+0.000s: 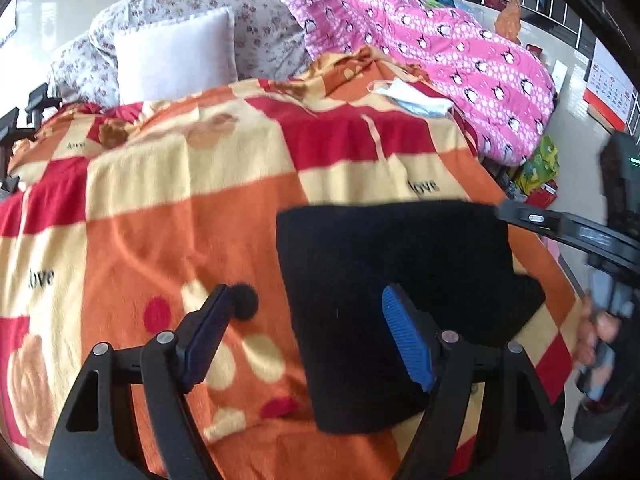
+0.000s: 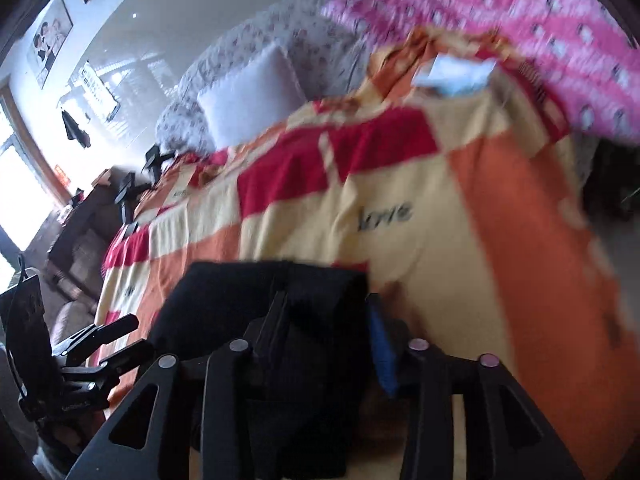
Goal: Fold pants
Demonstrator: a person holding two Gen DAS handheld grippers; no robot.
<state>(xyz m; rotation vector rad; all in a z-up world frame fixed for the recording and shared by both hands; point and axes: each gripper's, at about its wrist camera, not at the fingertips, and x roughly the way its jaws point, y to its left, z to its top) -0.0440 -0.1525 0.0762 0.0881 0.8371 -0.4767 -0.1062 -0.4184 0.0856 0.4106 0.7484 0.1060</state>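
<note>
I hold my left hand-held gripper (image 1: 306, 334) wide and empty over the folded black pants (image 1: 400, 264) on the bed's blanket (image 1: 160, 208), my right hand-held gripper (image 2: 326, 334) half-open astride their edge, apparently letting go.

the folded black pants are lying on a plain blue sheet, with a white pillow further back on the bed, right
Not quite. The black pants lie on an orange, red and cream checked blanket, not a plain blue sheet; the left wrist view shows it clearly. The white pillow is further back on the bed, as you say.
</note>
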